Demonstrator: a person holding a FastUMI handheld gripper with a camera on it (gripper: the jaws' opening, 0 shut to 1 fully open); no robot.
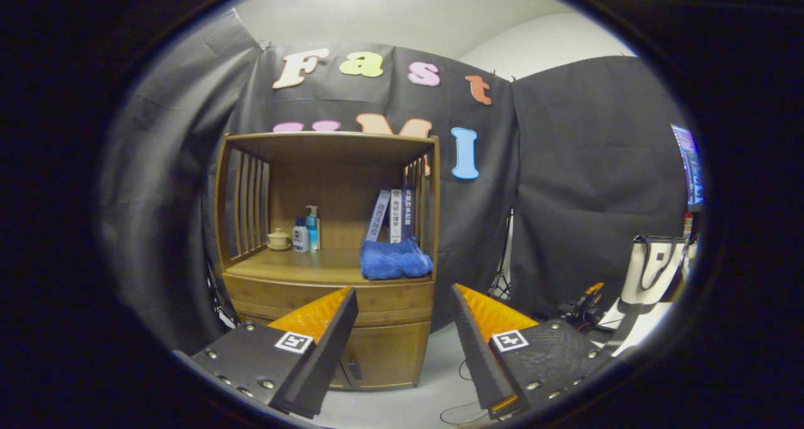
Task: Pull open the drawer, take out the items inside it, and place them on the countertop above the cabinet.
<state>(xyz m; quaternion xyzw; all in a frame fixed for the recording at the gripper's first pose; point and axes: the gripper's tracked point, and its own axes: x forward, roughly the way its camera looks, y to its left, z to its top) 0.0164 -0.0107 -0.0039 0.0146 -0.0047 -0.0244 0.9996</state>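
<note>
A wooden cabinet (326, 253) stands some way ahead of my fingers, against the black booth wall. Its drawer front (383, 303) sits under the countertop (301, 267) and looks closed. On the countertop lies a folded blue towel (394, 259) at the right. A small lidded ceramic pot (279, 238) and two pump bottles (306, 229) stand at the back left. Three books (394, 215) lean at the back right. My gripper (402, 313) is open, well short of the cabinet, with nothing between the orange-and-black fingers (314, 328).
Below the drawer are cabinet doors (377, 360) with a small handle. Cables lie on the pale floor (440, 379) to the right of the cabinet. Farther right are a white bag with black straps (653, 269), some black and orange gear (581, 303), and a tripod leg.
</note>
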